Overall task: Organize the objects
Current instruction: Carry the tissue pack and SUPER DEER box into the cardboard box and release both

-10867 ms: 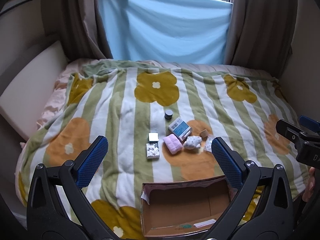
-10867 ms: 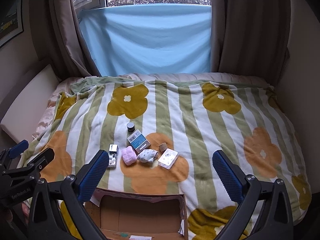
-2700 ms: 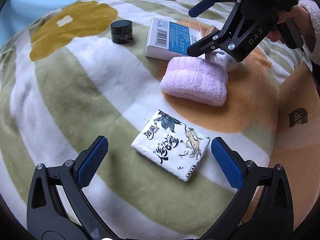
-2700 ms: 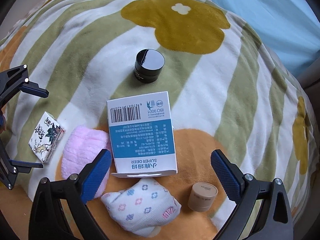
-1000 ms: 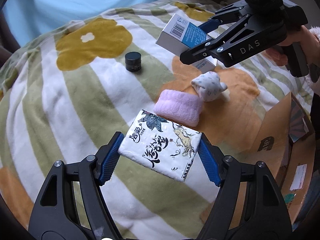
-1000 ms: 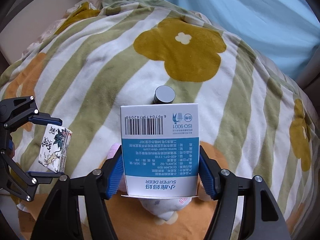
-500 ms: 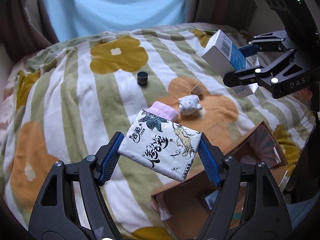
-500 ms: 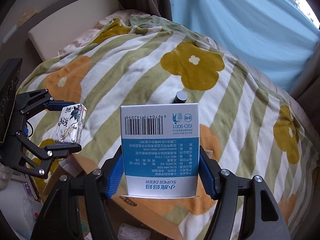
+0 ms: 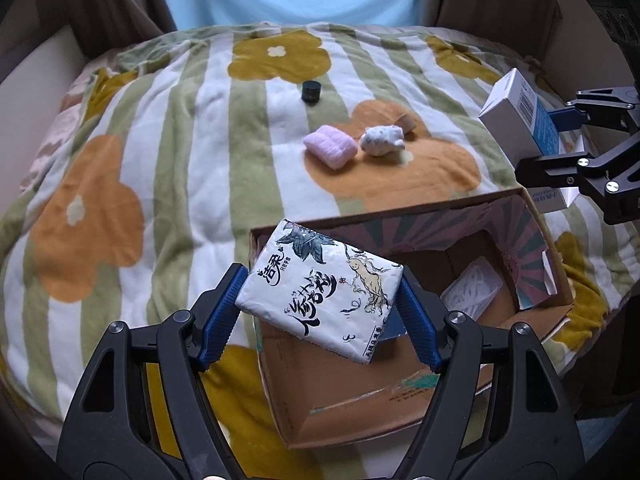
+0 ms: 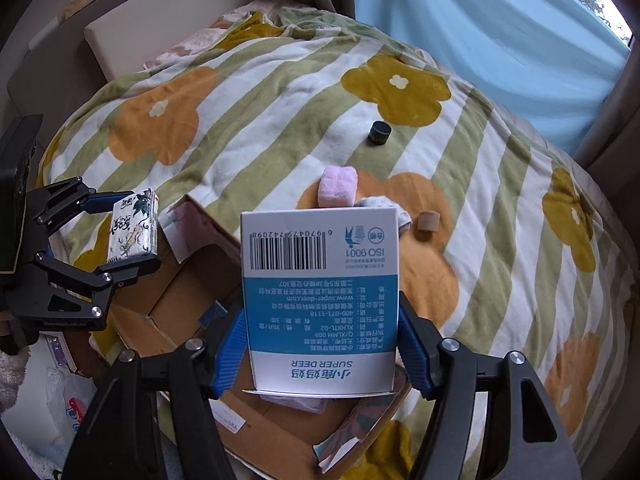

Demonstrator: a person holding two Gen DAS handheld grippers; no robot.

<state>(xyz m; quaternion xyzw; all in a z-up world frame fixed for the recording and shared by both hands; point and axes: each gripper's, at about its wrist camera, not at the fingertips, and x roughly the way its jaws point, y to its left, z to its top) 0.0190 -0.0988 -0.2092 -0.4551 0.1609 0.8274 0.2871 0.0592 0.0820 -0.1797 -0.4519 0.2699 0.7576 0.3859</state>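
My left gripper (image 9: pixel 320 312) is shut on a white tissue pack (image 9: pixel 320 292) with ink drawings, held above the left part of the open cardboard box (image 9: pixel 400 392). My right gripper (image 10: pixel 320 344) is shut on a blue-and-white carton (image 10: pixel 320 280), held above the box (image 10: pixel 180 292). The carton also shows in the left wrist view (image 9: pixel 520 116) above the box's right far corner. The tissue pack shows in the right wrist view (image 10: pixel 134 228). A clear packet (image 9: pixel 472 288) lies inside the box.
On the flowered blanket (image 9: pixel 180 152) lie a pink rolled cloth (image 9: pixel 330 152), a white patterned bundle (image 9: pixel 382 140), a small tan jar (image 9: pixel 408 122) and a black jar (image 9: pixel 311 91). Curtains and a blue sheet hang behind. Bags and clutter (image 10: pixel 60 392) lie beside the bed.
Both grippers have pulled back from the blanket with their objects. The tissue pack and the carton are now over the cardboard box, which fills more of both views.
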